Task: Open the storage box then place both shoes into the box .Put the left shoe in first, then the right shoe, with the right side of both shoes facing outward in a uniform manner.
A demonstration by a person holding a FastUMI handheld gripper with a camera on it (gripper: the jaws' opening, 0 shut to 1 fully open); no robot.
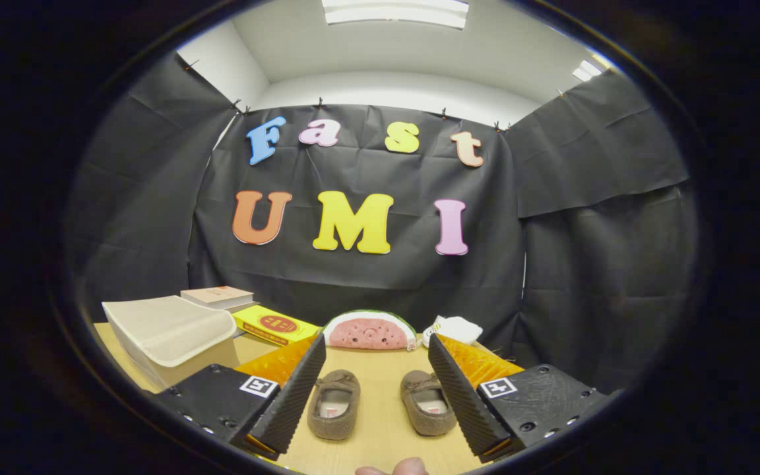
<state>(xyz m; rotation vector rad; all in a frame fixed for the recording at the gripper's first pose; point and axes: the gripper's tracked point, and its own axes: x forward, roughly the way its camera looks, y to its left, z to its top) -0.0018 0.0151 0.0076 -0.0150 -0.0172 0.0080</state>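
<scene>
Wood table [380, 369]: both shoes out, side by side.
Left shoe [334, 413], right shoe [428, 410]: not boxed yet.
Storage box [169, 336]: lid on, unopened.
Gripper [377, 359]: fingers apart, empty.
Progress: nil; all steps left.

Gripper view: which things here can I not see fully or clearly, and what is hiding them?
- Storage box: its near corner is behind one finger; its inside is hidden under the closed lid.
- Two shoes between the open gripper fingers: soles hidden against the table.
- Books and yellow box: partly behind the storage box; print too small.
</scene>
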